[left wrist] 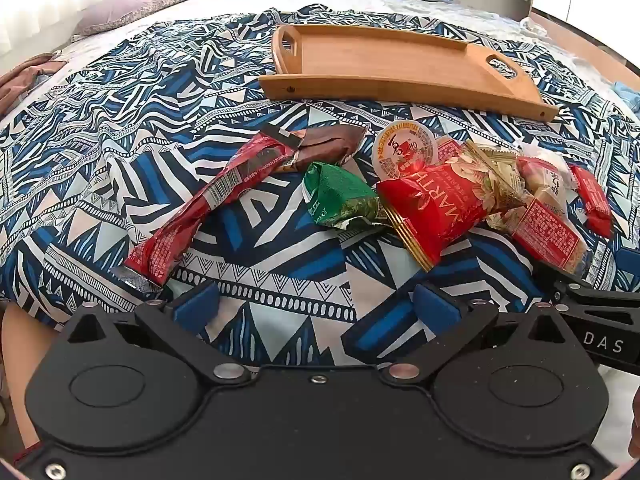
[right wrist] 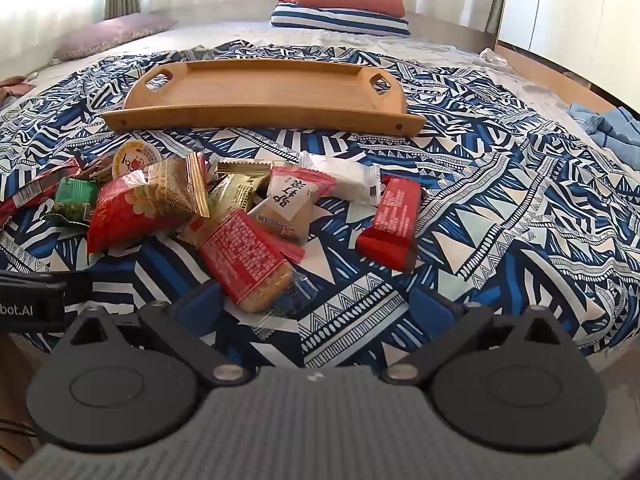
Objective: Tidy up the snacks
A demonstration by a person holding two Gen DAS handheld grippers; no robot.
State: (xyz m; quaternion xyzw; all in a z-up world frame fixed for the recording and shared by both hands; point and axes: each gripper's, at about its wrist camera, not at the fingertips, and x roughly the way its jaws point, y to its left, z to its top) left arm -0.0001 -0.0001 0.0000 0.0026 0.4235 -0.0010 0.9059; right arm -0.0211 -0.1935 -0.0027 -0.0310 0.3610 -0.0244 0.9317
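A pile of wrapped snacks lies on a blue patterned bedspread. In the left wrist view: a long red stick pack (left wrist: 192,208), a brown bar (left wrist: 320,146), a green packet (left wrist: 340,200), a round jelly cup (left wrist: 404,148) and a red Martha bag (left wrist: 444,204). In the right wrist view: a red cracker pack (right wrist: 248,260) and a red bar (right wrist: 392,220). An empty wooden tray (left wrist: 392,68) (right wrist: 264,92) lies beyond the pile. My left gripper (left wrist: 316,304) is open and empty short of the pile. My right gripper (right wrist: 316,304) is open, its left finger beside the cracker pack.
Pillows (right wrist: 344,4) lie at the bed's head, another pillow (right wrist: 112,34) at the left. Blue cloth (right wrist: 608,128) lies at the bed's right edge. The right gripper's body (left wrist: 600,320) shows at the left view's right side.
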